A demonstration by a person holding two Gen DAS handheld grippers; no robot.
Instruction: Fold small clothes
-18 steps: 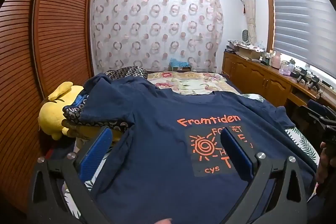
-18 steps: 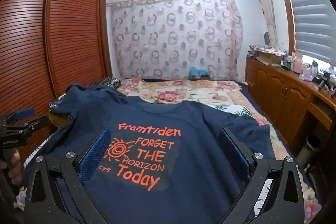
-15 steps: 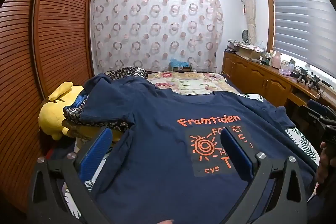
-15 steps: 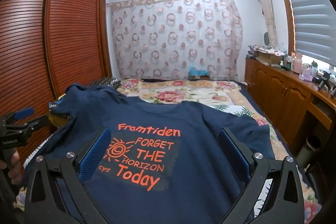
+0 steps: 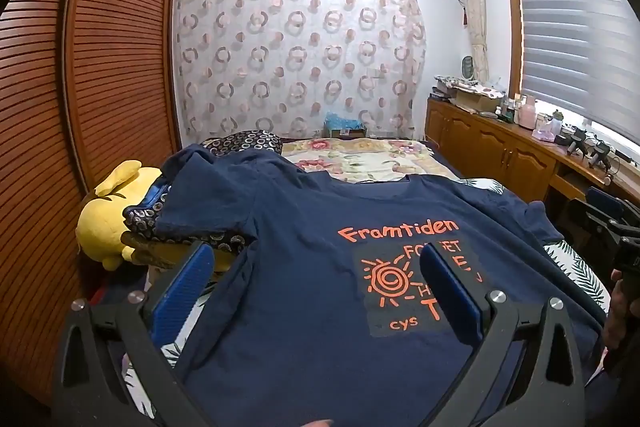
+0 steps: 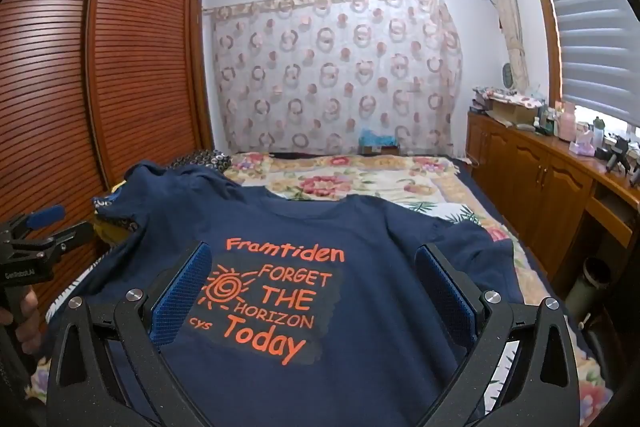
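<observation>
1. 2 grippers of mine, left [image 5: 316, 291] and right [image 6: 316, 287], hover with jaws spread wide, holding nothing.
2. The shirt [image 6: 360, 307] lies flat, filling each frame's lower centre, on the bed [image 6: 360, 183].

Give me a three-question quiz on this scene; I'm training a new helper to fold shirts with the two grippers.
1. True or false: the left gripper is shut on the T-shirt.
2. Which sleeve of the T-shirt lies draped over the yellow plush toy: the one toward the wardrobe or the one toward the window?
3. Multiple choice: the orange print lies
A. face up, between the fingers of the right gripper
B. hidden under a fold
C. on the back, face down

Key
1. False: both grippers are open and hold nothing.
2. The one toward the wardrobe.
3. A
</observation>
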